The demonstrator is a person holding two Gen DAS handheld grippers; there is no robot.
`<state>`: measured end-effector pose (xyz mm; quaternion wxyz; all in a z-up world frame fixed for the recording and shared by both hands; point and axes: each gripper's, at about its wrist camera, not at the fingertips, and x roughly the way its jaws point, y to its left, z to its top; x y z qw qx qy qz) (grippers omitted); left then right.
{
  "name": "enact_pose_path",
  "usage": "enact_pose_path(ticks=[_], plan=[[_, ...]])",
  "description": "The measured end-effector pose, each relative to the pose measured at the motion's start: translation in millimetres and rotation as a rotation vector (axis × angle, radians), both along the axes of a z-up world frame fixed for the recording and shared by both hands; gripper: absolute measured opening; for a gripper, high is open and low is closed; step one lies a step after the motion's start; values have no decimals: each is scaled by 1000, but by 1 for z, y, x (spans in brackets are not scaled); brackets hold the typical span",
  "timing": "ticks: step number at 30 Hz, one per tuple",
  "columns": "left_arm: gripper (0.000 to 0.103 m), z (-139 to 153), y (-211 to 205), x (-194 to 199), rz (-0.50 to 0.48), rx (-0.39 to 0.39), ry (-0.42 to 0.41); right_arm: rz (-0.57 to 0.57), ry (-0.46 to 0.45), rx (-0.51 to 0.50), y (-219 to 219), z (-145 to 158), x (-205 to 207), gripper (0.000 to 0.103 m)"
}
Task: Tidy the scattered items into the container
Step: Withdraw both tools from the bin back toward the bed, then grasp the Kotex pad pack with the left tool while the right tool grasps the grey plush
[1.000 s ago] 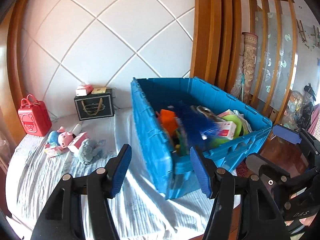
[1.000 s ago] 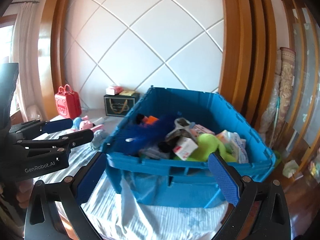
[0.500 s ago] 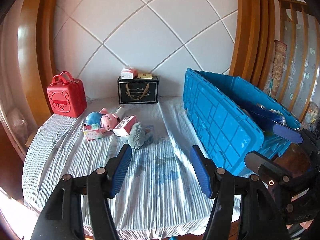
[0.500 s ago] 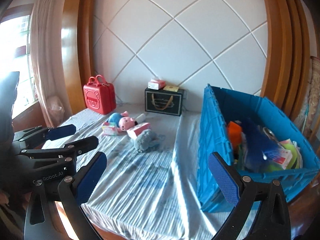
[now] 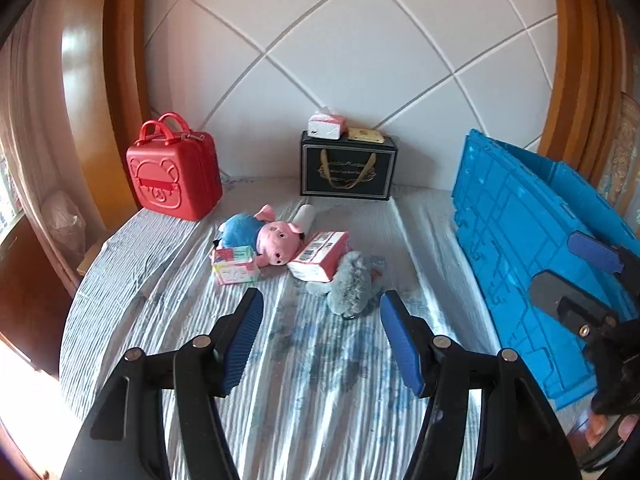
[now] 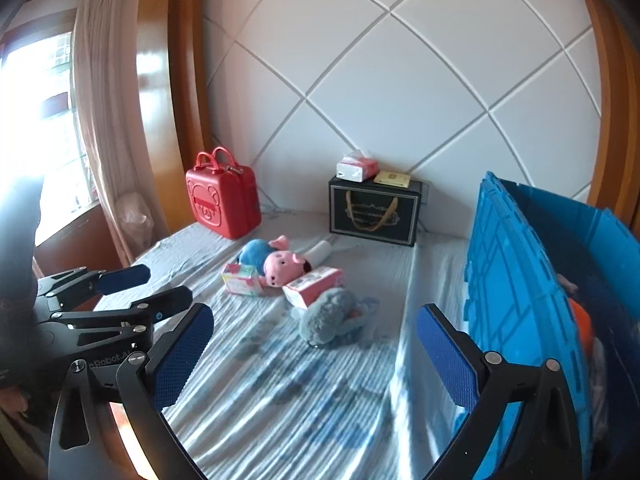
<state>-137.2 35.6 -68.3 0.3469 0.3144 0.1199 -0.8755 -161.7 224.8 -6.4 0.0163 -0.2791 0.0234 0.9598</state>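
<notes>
A pink pig plush (image 5: 264, 238) (image 6: 276, 260), a small colourful box (image 5: 234, 265) (image 6: 242, 283), a pink carton (image 5: 318, 256) (image 6: 314, 285), a white tube (image 5: 304, 216) and a grey plush (image 5: 348, 283) (image 6: 330, 316) lie together on the striped bed. The blue crate (image 5: 520, 240) (image 6: 520, 288) stands at the right with items inside. My left gripper (image 5: 320, 340) is open and empty, just short of the grey plush. My right gripper (image 6: 316, 356) is open and empty, also in front of the grey plush.
A red case (image 5: 174, 172) (image 6: 224, 200) and a black gift bag (image 5: 348, 168) (image 6: 374, 212) topped with a tissue pack (image 5: 326, 125) stand against the quilted headboard (image 5: 360, 60). A window and curtain (image 6: 104, 100) are at the left.
Both grippers have swung left, away from the crate and toward the pile of toys, which now sits closer and more central. Both stay open and empty.
</notes>
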Motion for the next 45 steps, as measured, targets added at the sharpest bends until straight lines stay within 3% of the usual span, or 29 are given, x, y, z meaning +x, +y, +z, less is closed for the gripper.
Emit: enact_pose_path(ticks=[8, 17, 25, 33, 39, 45], plan=[[60, -35, -102, 26, 137, 48, -70, 30, -94, -41, -7, -33, -85, 103], [60, -70, -214, 25, 114, 107, -154, -92, -181, -89, -30, -65, -155, 103], [60, -107, -273, -19, 59, 170, -201, -164, -294, -112, -31, -105, -207, 103], [60, -145, -337, -84, 62, 184, -250, -265, -373, -146, 5, -142, -240, 103], [60, -189, -362, -103, 98, 210, -336, -337, -464, -177, 33, -183, -250, 103], [60, -213, -325, -91, 26, 313, -375, -322, -504, -220, 32, -205, -258, 103]])
